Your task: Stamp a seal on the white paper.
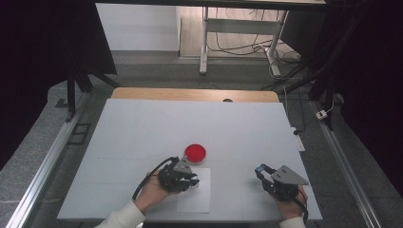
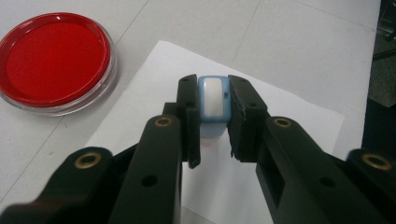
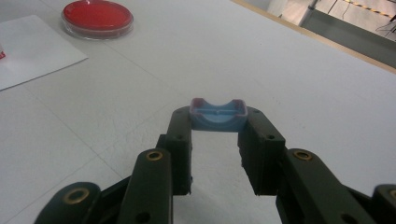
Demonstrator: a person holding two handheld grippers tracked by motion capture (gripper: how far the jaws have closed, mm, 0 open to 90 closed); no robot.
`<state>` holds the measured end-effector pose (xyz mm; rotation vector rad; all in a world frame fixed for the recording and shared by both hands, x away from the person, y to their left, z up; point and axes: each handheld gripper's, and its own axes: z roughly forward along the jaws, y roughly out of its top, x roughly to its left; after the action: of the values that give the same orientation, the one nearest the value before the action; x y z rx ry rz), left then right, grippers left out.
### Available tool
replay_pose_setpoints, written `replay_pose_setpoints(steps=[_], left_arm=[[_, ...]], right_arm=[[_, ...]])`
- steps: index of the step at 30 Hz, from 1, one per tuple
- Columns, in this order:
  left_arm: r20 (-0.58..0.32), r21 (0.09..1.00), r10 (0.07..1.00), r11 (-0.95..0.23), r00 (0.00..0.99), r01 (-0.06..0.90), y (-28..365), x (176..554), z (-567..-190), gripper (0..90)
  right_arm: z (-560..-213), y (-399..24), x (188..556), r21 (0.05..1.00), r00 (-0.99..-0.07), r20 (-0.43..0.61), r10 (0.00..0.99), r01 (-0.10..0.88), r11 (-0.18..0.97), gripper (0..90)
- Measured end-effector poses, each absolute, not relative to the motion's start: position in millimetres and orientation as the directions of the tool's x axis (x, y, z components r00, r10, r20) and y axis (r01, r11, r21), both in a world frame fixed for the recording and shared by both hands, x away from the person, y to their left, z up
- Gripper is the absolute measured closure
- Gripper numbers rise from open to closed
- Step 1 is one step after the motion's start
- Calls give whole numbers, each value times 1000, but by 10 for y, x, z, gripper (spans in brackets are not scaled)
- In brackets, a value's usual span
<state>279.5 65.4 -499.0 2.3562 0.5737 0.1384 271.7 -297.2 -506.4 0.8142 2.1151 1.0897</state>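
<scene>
Nearest to the person, the left gripper (image 1: 183,176) hangs over the white sheet of paper (image 1: 198,199), its fingers (image 2: 189,109) clenched on a small pale-blue stamp (image 2: 214,106) with a white panel on its upper face. From the left gripper view, the stamp stands between the two fingers with its long axis running along them, away from the hand. Its lower end is right down at the paper, and there may be a faint pink mark beneath it, though the view is too dim there to say for sure.

Over on the other side, the right gripper (image 1: 271,176) sits low above the bare tabletop (image 1: 142,128), well apart from the paper. Its fingers (image 3: 180,135) are grasping a light-blue cap (image 3: 217,114), open side up, hollow showing, held crosswise between the tips. That looks like the stamp's own cover.

A little farther out, just beyond the top edge of the paper, lies the round red ink pad (image 1: 195,152) in its clear dish. It lies just ahead of the left fingers, and from the stamp it is up and to the left in the left gripper view. The left hand is much the nearer one. So whichever way the stamp goes next, down onto the sheet or forward to the ink, it is a short trip for the left hand, while the cap waits off to the right.
</scene>
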Motion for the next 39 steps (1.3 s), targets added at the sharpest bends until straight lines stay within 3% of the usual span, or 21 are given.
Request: replay_pose_setpoints(steps=[39], left_arm=[[21,610,441,-717,897,338,545,2732,-4993,759]], right_arm=[[-5069,-2949,2711,850,-624,-240,744,236,472,652]])
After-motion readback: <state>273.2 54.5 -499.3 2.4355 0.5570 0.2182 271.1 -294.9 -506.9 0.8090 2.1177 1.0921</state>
